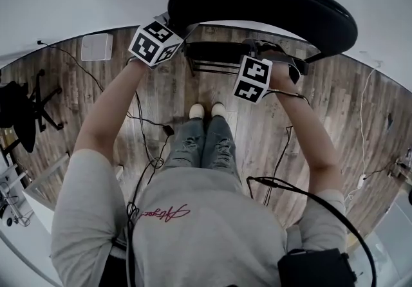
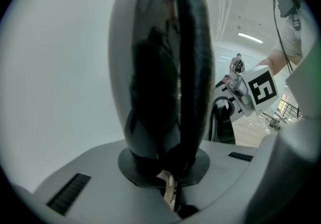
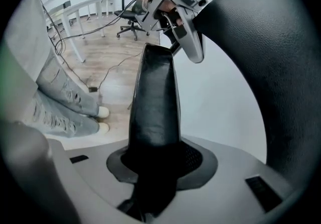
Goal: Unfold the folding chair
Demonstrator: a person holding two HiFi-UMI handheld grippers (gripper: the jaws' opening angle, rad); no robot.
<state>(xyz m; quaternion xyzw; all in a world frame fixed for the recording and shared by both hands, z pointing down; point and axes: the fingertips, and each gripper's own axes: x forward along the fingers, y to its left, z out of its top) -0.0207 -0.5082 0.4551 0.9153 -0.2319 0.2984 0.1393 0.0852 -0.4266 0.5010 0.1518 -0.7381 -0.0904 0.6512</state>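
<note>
Two grips on the chair [image 1: 215,60]: left hand-held gripper [image 1: 174,28] pinches the seat [image 1: 270,2] rim, right hand-held gripper [image 1: 256,51] pinches the pad [image 3: 153,102] beside the seat

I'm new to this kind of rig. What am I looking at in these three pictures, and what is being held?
A person stands on a wooden floor with a handheld two-jaw gripper in each hand. The picture looking down comes from a camera on the person's head. The other two pictures each look along one gripper's jaws. In front stands a black folding chair, close to a white wall. The left gripper and the right gripper are each shut on a black padded part of that chair.
</note>
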